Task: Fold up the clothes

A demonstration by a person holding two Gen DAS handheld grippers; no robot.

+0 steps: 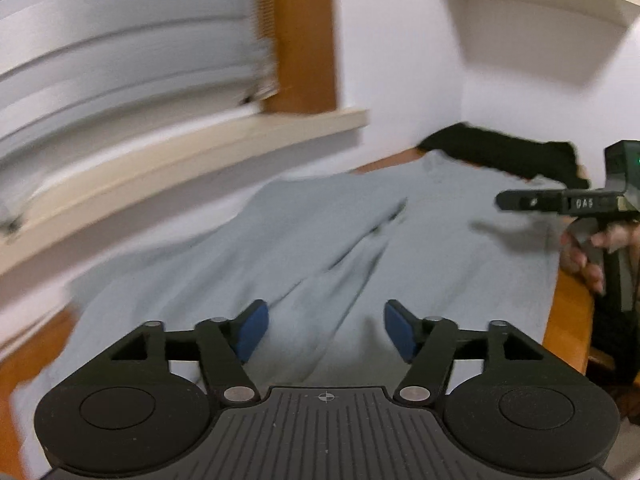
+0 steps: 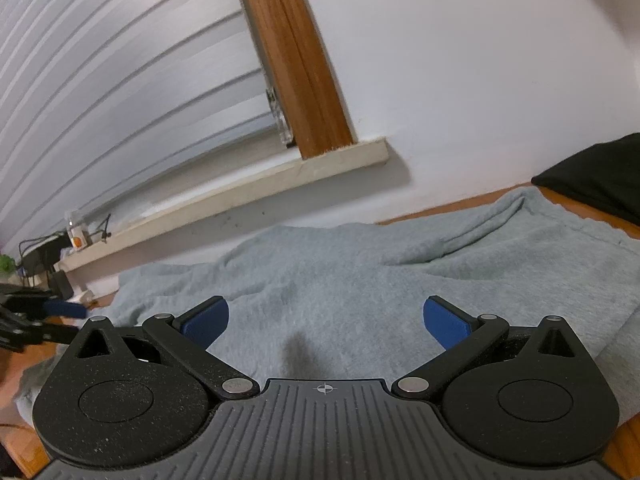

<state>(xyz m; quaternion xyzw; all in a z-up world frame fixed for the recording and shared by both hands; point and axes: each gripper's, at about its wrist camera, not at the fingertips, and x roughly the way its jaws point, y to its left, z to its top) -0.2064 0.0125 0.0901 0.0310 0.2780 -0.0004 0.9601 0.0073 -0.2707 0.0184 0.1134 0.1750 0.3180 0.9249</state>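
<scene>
Pale grey-blue garment [image 2: 360, 272], black cloth [image 2: 600, 184], orange-brown table [image 1: 568, 320]

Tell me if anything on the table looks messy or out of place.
The grey garment lies rumpled rather than flat, with a bunched ridge near its far end and creases down its middle. Neither claw holds it. Nothing looks spilled or damaged.

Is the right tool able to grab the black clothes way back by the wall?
Probably yes. The right tool is open and empty above the grey garment. The black clothes lie beyond it on the right, nothing standing between, though it would need a long reach.
</scene>
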